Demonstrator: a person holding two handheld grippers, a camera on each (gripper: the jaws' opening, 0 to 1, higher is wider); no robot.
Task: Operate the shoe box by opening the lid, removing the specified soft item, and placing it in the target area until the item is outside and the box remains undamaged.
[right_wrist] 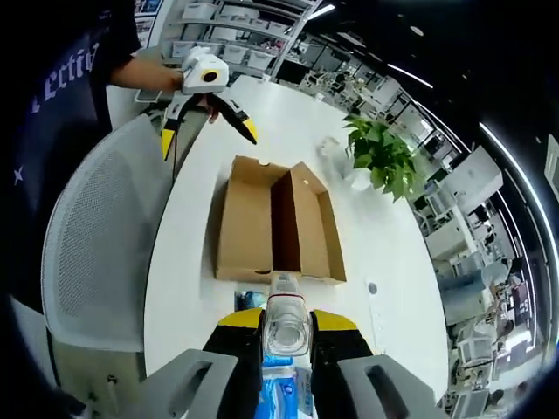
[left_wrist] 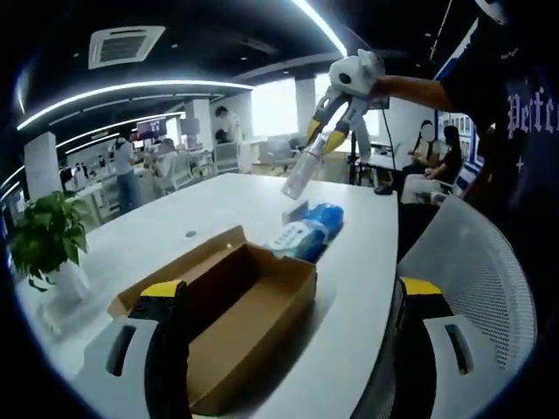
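Open-plan office, long white table (left_wrist: 218, 214). Left gripper view: left gripper (left_wrist: 293, 340) jaws spread wide, holding nothing; open cardboard shoe box (left_wrist: 231, 305) just ahead between jaw tips, lid flap folded back. Beyond box, blue soft pack (left_wrist: 307, 231) lies on table, outside box. Farther and above, right gripper (left_wrist: 314, 155) grips clear bottle (left_wrist: 303, 172). Right gripper view: jaws clamp bottle (right_wrist: 286, 325) just ahead; soft pack (right_wrist: 279, 393) below; box (right_wrist: 275, 223) beyond; potted plant (right_wrist: 380, 153) far right.
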